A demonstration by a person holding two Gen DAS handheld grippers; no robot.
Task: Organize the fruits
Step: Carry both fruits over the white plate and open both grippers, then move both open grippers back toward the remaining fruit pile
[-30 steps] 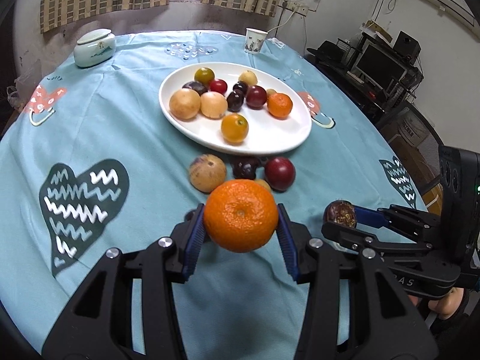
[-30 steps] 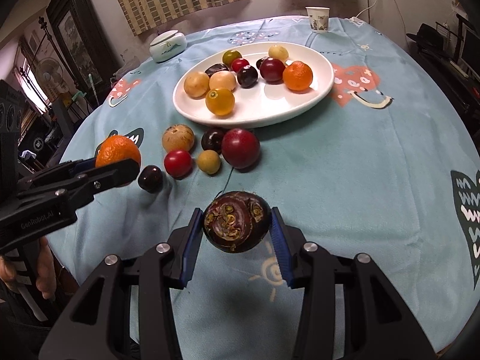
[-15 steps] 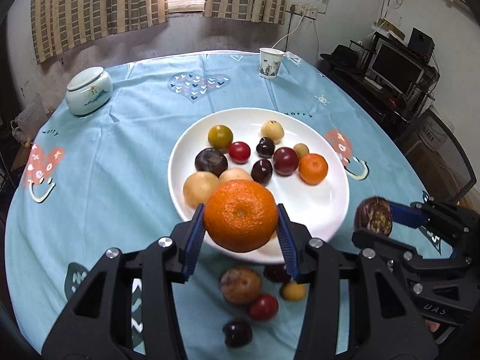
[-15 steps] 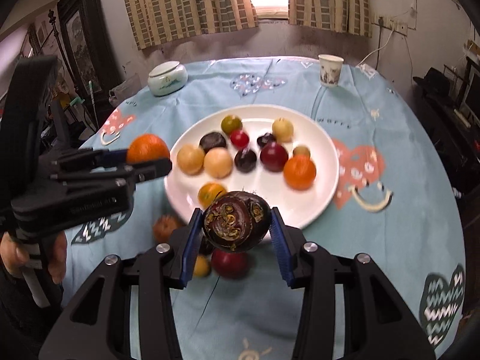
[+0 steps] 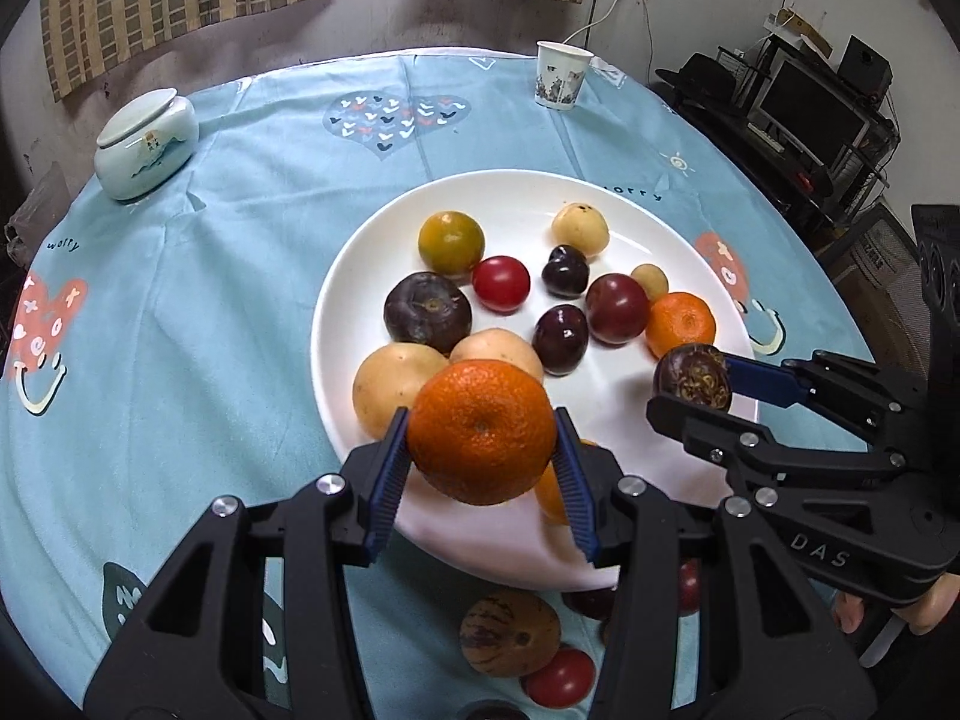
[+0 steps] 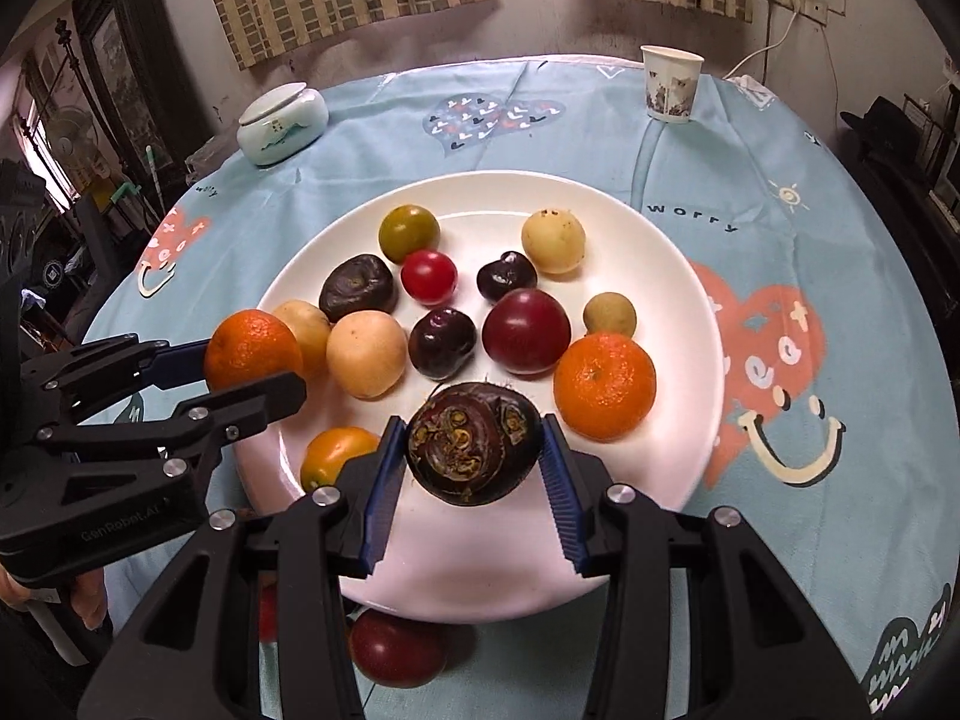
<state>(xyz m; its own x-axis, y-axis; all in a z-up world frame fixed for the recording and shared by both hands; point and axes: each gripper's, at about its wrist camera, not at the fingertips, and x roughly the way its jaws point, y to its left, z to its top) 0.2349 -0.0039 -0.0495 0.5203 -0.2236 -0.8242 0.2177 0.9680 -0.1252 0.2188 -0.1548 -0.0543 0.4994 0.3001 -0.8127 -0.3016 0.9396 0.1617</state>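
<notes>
A: Nearest edge of the table first. What lies off the plate?

B: On the blue tablecloth point(image 5: 180, 360), just short of the white plate's point(image 5: 660, 222) near rim — a brown striped fruit point(image 5: 510, 633), a red tomato point(image 5: 561, 684) touching it, and a dark red plum point(image 6: 396, 648) partly under the rim in the right wrist view.

A: Left gripper?

B: Left gripper point(image 5: 480, 468) is clamped on a large orange point(image 5: 480, 432), both blue pads against its sides. It hangs over the near-left rim of the plate, above two pale yellow fruits point(image 5: 390, 387).

A: Right gripper?

B: Right gripper point(image 6: 471, 468) is closed around a dark purple wrinkled fruit point(image 6: 471, 441), held over the near part of the plate, clear of the surface as far as I can tell. A small yellow-orange fruit point(image 6: 333, 456) sits on the plate to its left.

A: Middle of the plate?

B: A smaller orange point(image 6: 603, 387) toward the right rim, a red plum point(image 6: 525, 330), a dark plum point(image 6: 441, 342), a dark wrinkled fruit point(image 6: 357, 285) — most close together, some touching.

A: Far side?

B: A red tomato point(image 6: 429, 276), a green-yellow citrus point(image 6: 408, 234), a pale round fruit point(image 6: 552, 240). Beyond the plate, at the far left edge of the table, a lidded ceramic jar point(image 6: 282, 123); at the far right edge, a paper cup point(image 6: 669, 84), upright.
</notes>
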